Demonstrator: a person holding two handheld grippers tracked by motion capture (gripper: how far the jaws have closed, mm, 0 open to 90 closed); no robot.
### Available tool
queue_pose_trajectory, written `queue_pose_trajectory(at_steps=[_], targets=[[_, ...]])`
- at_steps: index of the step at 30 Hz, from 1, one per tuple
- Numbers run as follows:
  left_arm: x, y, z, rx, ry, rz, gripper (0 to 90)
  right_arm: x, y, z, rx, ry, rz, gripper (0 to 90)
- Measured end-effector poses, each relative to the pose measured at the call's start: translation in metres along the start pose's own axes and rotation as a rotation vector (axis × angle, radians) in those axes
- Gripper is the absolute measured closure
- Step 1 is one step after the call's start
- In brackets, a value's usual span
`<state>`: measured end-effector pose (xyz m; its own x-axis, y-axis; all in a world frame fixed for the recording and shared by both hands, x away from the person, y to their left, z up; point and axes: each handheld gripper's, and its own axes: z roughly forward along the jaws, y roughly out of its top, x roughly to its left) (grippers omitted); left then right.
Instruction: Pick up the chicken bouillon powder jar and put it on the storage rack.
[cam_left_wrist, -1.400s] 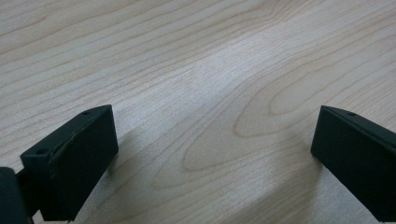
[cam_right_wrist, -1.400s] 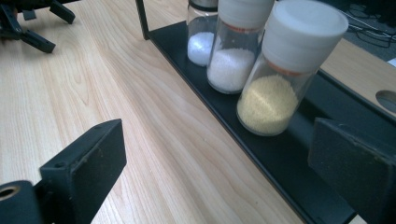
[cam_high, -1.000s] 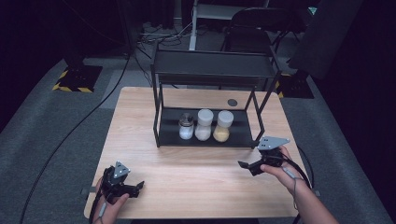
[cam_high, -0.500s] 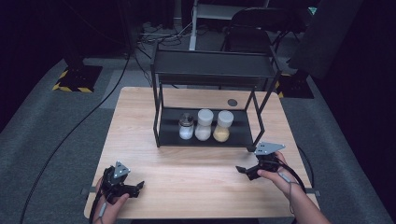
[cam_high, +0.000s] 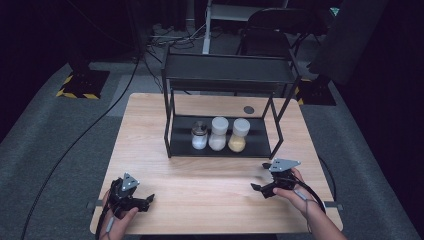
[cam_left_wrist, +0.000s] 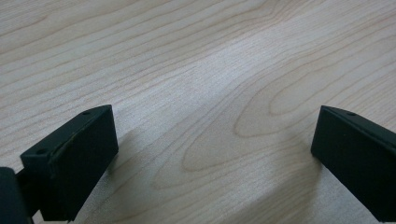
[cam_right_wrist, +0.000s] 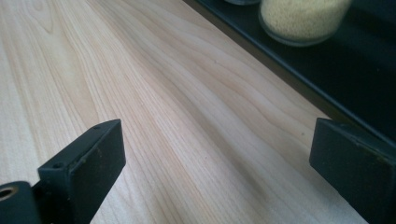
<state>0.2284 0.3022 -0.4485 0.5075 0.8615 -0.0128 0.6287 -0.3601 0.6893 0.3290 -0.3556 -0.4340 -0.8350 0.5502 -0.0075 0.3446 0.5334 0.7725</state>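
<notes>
Wooden table (cam_high: 210, 190), black rack (cam_high: 220, 142), jars (cam_high: 218, 135)

Rack (cam_high: 172, 131) mid-table (cam_high: 150, 130), three jars (cam_high: 218, 134) in a row on its lower shelf

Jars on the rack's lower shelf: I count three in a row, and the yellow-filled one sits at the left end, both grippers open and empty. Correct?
Not quite. The yellow-filled jar is at the right end of the row, not the left, as the high view shows. The rest holds: three jars on the rack's lower shelf, with the left gripper and right gripper both open and empty.
</notes>
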Motion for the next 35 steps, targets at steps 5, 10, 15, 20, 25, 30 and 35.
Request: queue_pose_trajectory(at_steps=[5, 10, 15, 20, 25, 30, 35], targets=[[0.000, 0.000, 0.000, 0.000, 0.000, 0.000, 0.6, 0.001, -0.006, 0.004, 0.012, 0.003, 0.018, 3.4], [0.000, 0.000, 0.000, 0.000, 0.000, 0.000, 0.6, 0.004, -0.011, 0.007, 0.015, -0.011, 0.030, 3.5], [0.000, 0.000, 0.000, 0.000, 0.000, 0.000, 0.6, 0.008, -0.017, 0.009, 0.022, -0.029, 0.041, 3.5], [0.000, 0.000, 0.000, 0.000, 0.000, 0.000, 0.6, 0.010, -0.015, 0.011, 0.051, -0.033, 0.039, 3.4], [0.000, 0.000, 0.000, 0.000, 0.000, 0.000, 0.6, 0.013, -0.010, 0.013, 0.085, -0.054, 0.046, 0.0], [0.000, 0.000, 0.000, 0.000, 0.000, 0.000, 0.6, 0.013, -0.010, 0.013, 0.084, -0.056, 0.049, 0.0], [0.000, 0.000, 0.000, 0.000, 0.000, 0.000, 0.6, 0.013, -0.010, 0.013, 0.084, -0.055, 0.050, 0.0]])
